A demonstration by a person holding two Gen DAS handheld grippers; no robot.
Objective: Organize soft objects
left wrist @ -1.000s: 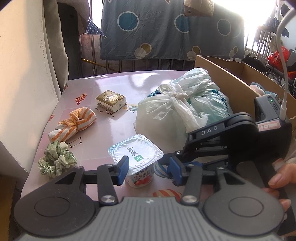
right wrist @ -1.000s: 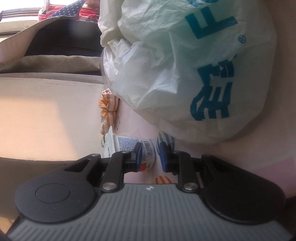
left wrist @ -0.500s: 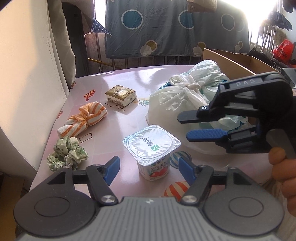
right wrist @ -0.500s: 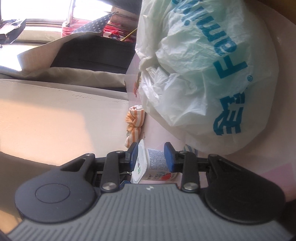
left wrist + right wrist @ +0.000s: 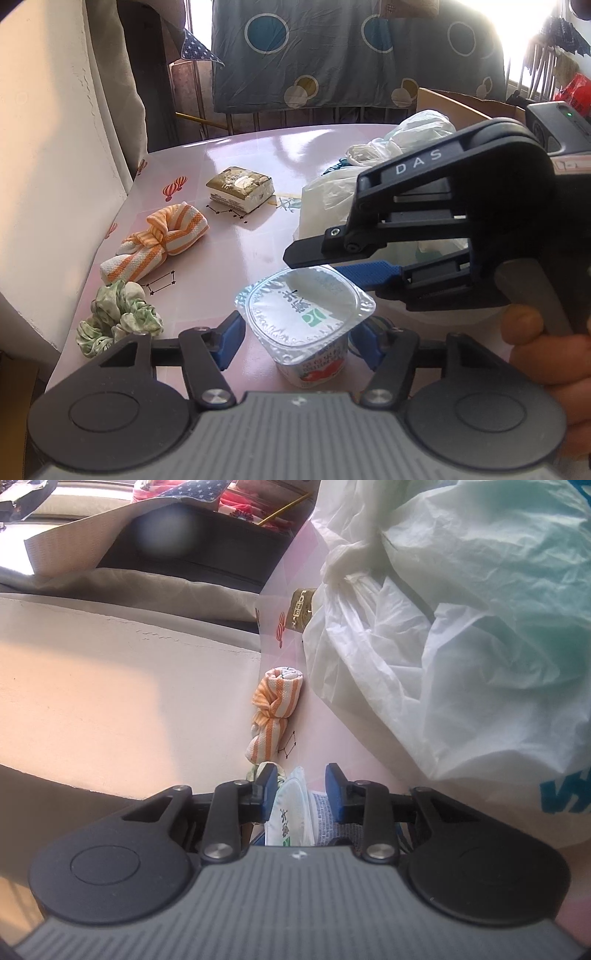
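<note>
A foil-lidded yogurt cup (image 5: 306,321) stands on the pink table (image 5: 258,147). My left gripper (image 5: 299,343) straddles it with its jaws closing, and a gap still shows beside each pad. My right gripper (image 5: 321,264), rolled on its side, reaches in from the right over the lid. In the right wrist view, the right gripper (image 5: 301,788) has the cup's rim (image 5: 291,801) between closing jaws, with no clear pinch. A green scrunchie (image 5: 118,317), an orange-striped knotted cloth (image 5: 162,240) (image 5: 273,712) and a wrapped cake (image 5: 240,188) lie to the left.
A tied white plastic bag (image 5: 332,192) (image 5: 461,627) bulks at the right, with a cardboard box (image 5: 461,105) behind it. A cream wall runs along the table's left edge. A person's hand (image 5: 535,350) holds the right gripper's handle. A spotted blue sheet hangs beyond the table.
The right gripper rose from the table beside the cup and now sits over its lid. The left gripper's jaws widened around the cup, and it moved closer.
</note>
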